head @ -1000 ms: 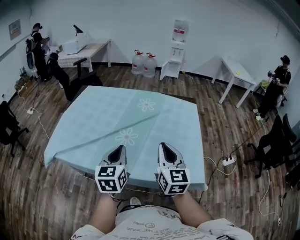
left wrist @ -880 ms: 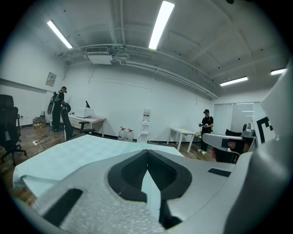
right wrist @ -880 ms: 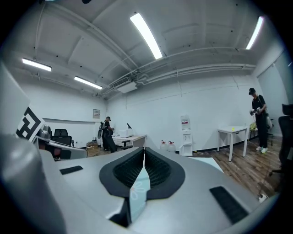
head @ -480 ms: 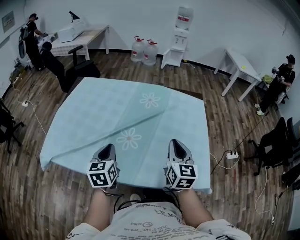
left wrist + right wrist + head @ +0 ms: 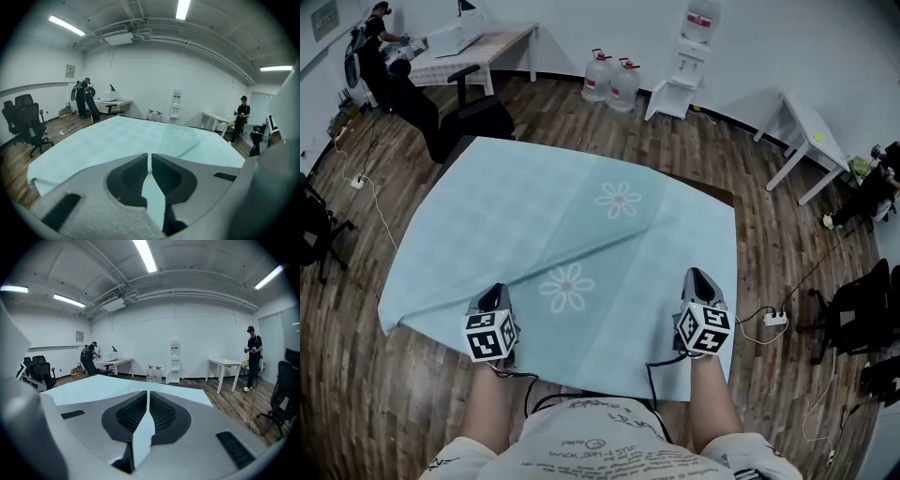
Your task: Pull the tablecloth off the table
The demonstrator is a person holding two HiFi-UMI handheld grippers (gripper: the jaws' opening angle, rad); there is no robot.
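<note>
A light blue tablecloth (image 5: 534, 216) with two daisy prints covers the table, and a dark strip of table top (image 5: 717, 193) shows at its far right corner. A long crease runs across the cloth. My left gripper (image 5: 495, 292) sits shut over the cloth's near left part. My right gripper (image 5: 696, 276) sits shut near the front right corner. In the left gripper view the gripper (image 5: 149, 157) points across the cloth (image 5: 117, 136). The right gripper (image 5: 147, 395) has its tips together over the cloth (image 5: 93, 383). I see no fold pinched in either.
Wood floor surrounds the table. Water bottles (image 5: 611, 81) and a dispenser (image 5: 689, 56) stand at the far wall. A desk with people (image 5: 384, 42) and a black chair (image 5: 473, 112) are far left. A white table (image 5: 806, 136) and a power strip (image 5: 773, 319) lie right.
Both grippers have moved apart along the near edge, the left one leftward and the right one rightward. They stayed shut. The head view has shifted, so the table sits larger in it.
</note>
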